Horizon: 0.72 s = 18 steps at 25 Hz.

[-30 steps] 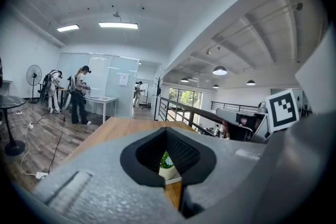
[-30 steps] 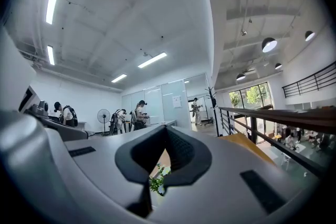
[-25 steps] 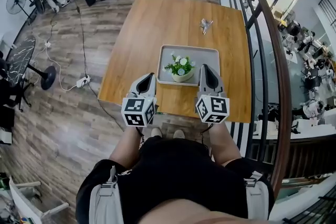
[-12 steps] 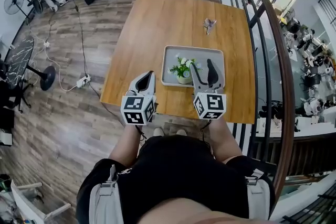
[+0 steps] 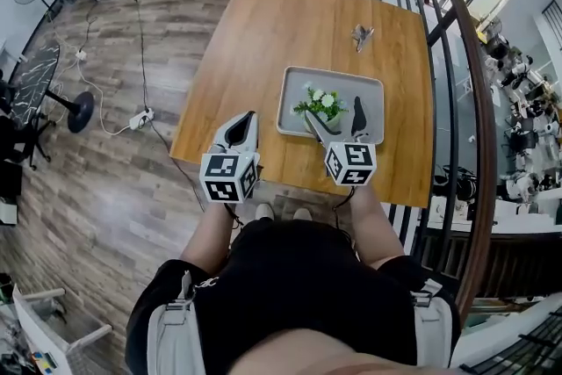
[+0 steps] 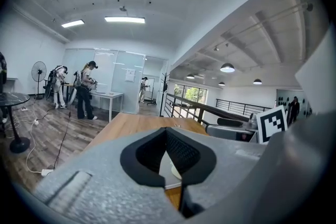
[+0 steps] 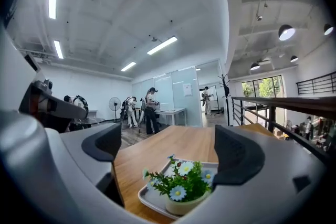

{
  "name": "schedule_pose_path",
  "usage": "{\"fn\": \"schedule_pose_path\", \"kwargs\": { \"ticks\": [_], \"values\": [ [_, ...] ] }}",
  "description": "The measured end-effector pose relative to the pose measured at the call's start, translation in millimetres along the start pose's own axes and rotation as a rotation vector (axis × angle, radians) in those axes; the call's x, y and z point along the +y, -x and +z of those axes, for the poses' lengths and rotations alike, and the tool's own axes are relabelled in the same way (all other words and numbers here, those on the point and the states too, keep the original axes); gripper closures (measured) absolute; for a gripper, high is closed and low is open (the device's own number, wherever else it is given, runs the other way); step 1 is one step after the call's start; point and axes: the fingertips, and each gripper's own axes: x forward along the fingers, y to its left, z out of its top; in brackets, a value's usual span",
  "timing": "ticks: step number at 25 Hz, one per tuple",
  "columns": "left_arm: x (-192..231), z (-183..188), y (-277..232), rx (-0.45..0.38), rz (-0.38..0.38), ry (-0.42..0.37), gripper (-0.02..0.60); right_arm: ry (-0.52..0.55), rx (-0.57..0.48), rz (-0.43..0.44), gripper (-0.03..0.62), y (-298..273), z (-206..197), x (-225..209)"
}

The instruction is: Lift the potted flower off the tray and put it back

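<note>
One potted flower [image 5: 321, 106], standing in grey tray [image 5: 294, 89]

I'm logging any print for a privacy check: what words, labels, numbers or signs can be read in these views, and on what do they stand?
No readable text anywhere.
Black-and-white square-patterned cubes: coded patterns only, no letters or digits.
White paper sheet on the glass partition: too small to read.
</note>
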Motion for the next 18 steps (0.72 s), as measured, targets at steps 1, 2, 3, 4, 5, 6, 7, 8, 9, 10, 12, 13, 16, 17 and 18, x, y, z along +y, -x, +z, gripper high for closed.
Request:
{"fn": "schedule_pose_path", "kwargs": {
  "ticks": [1, 2, 3, 4, 5, 6, 7, 8, 9, 10, 12, 13, 16, 17, 18],
  "values": [
    [2, -1, 1, 0.002, 0.004, 0.002, 0.569, 0.013, 0.016, -0.004, 0.055, -2, -7, 0],
    [4, -2, 1, 0.005, 0.009, 0.003, 0.569, 0.026, 0.032, -0.008, 0.054, -4, -13, 1],
    [5, -3, 1, 0.008, 0.012, 0.003, 0.569, 0.035, 0.046, -0.012, 0.054, -6, -20, 0],
    [7, -4, 1, 0.011, 0.016, 0.003, 0.569, 0.040, 0.058, -0.016, 0.054, -8, -26, -1],
    [8, -6, 1, 0.013, 0.019, 0.003, 0.569, 0.041, 0.070, -0.021, 0.054, -9, -33, -2],
    [9, -6, 1, 0.014, 0.023, 0.003, 0.569, 0.041, 0.083, -0.027, 0.054, -10, -40, -4],
    [10, -7, 1, 0.015, 0.026, 0.003, 0.569, 0.042, 0.097, -0.032, 0.055, -11, -47, -6],
    [12, -8, 1, 0.015, 0.030, 0.004, 0.569, 0.043, 0.112, -0.034, 0.054, -12, -55, -7],
    [13, -9, 1, 0.015, 0.034, 0.004, 0.569, 0.043, 0.127, -0.034, 0.054, -13, -63, -7],
    [15, -9, 1, 0.017, 0.037, 0.004, 0.569, 0.042, 0.143, -0.034, 0.054, -14, -70, -8],
    [19, -10, 0, 0.021, 0.042, 0.003, 0.569, 0.032, 0.173, -0.036, 0.056, -15, -85, -8],
    [20, -10, 0, 0.023, 0.044, 0.003, 0.569, 0.025, 0.188, -0.037, 0.056, -15, -92, -8],
    [22, -10, -2, 0.025, 0.049, 0.002, 0.569, 0.013, 0.237, -0.044, 0.056, -13, -113, -13],
    [23, -10, -3, 0.025, 0.052, 0.003, 0.569, 0.014, 0.253, -0.048, 0.056, -12, -120, -15],
    [23, -10, -3, 0.026, 0.055, 0.004, 0.569, 0.013, 0.268, -0.051, 0.056, -12, -127, -17]
  ]
}}
